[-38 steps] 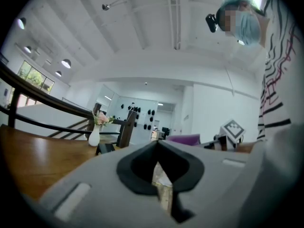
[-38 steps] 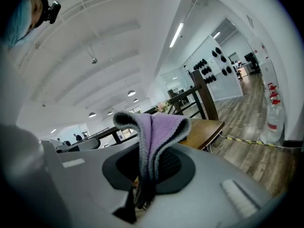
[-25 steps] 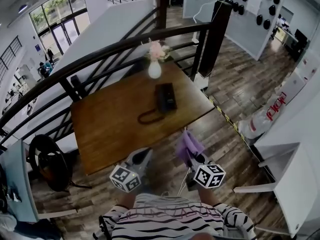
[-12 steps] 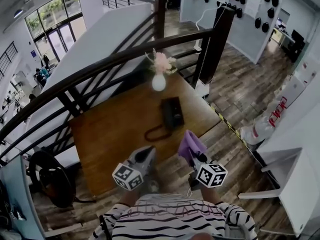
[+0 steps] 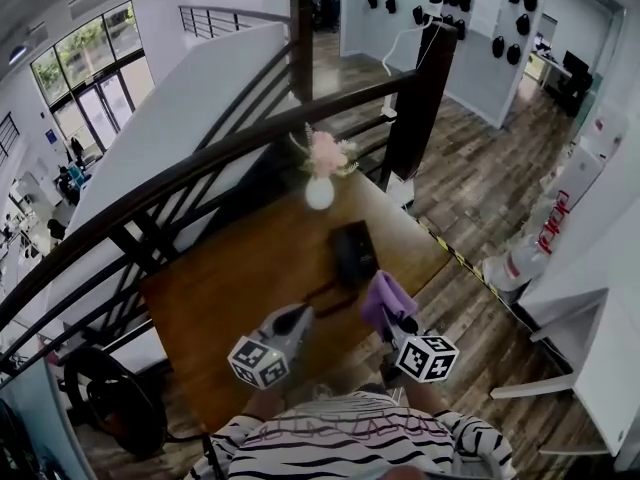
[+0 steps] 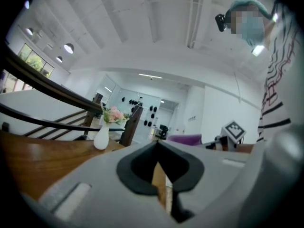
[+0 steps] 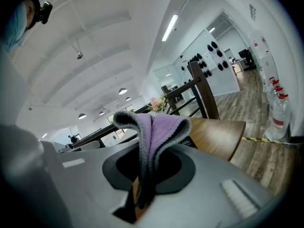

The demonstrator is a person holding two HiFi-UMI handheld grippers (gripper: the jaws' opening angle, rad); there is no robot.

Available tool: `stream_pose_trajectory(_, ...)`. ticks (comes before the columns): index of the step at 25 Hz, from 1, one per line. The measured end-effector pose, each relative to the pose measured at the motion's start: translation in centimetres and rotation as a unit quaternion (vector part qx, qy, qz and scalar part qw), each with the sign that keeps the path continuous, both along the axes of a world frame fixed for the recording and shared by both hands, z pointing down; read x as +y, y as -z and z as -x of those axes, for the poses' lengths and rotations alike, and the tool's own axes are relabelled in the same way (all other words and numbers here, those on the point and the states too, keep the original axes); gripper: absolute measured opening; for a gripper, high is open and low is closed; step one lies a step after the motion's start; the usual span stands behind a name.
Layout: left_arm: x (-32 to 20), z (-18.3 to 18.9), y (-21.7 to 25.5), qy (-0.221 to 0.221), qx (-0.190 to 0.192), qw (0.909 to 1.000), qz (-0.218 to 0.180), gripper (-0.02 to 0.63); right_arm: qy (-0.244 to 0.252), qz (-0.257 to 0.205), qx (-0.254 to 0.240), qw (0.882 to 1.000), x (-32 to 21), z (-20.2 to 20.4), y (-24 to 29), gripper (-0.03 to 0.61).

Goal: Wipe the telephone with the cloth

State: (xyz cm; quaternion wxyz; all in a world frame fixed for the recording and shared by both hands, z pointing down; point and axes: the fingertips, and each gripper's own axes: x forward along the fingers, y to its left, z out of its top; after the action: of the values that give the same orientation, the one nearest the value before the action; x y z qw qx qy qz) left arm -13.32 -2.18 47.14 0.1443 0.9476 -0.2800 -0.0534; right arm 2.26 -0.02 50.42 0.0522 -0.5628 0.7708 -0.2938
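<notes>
Head view, cloth (image 5: 385, 300) nearer telephone (image 5: 353, 253) now

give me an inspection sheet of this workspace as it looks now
surface: wooden table, mostly bare, set against a dark railing
job's things: black telephone lying flat near the table's right edge; purple cloth folded and pinched in the right gripper
clutter: white vase with pink flowers at the far edge, behind the telephone
grippers: left gripper shut and empty, over the table's near edge; right gripper shut on the cloth, close to the telephone's near end, contact not clear
cables: telephone cord looped on the table beside the telephone
surroundings: wood floor, water bottles to the right
</notes>
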Motion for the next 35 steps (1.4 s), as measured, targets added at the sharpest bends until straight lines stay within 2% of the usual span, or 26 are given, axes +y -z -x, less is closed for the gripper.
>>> stream_pose_trajectory(6,-2.0,0.5,-0.8,-0.009,0.001,0.9999,0.006,0.0,-0.006,0.002,0.001,1.0,-2.6,0.6,-0.5,0.035)
stream_pose_trajectory(13,-4.8,0.6,-1.8,0.011,-0.003,0.9997,0.022,0.0,0.008,0.008,-0.005,1.0,-6.1,0.2,-1.1,0.035)
stream_pose_trajectory(20,-7.6,-2.7,-1.9,0.029,-0.002,0.9993,0.022,0.0,0.026,0.012,-0.004,1.0,-9.6,-3.0,-1.3,0.035)
stream_pose_trajectory(28,-11.3,-6.7,-2.3,0.066,0.004,0.9974,0.026,0.0,0.07,0.021,0.007,0.997,-14.5,-6.8,-2.0,0.035)
stream_pose_trajectory(35,-13.7,-8.1,-3.4,0.104,0.002,0.9939,0.038,0.0,0.12,0.033,0.013,0.992,-19.5,-7.4,-3.6,0.035)
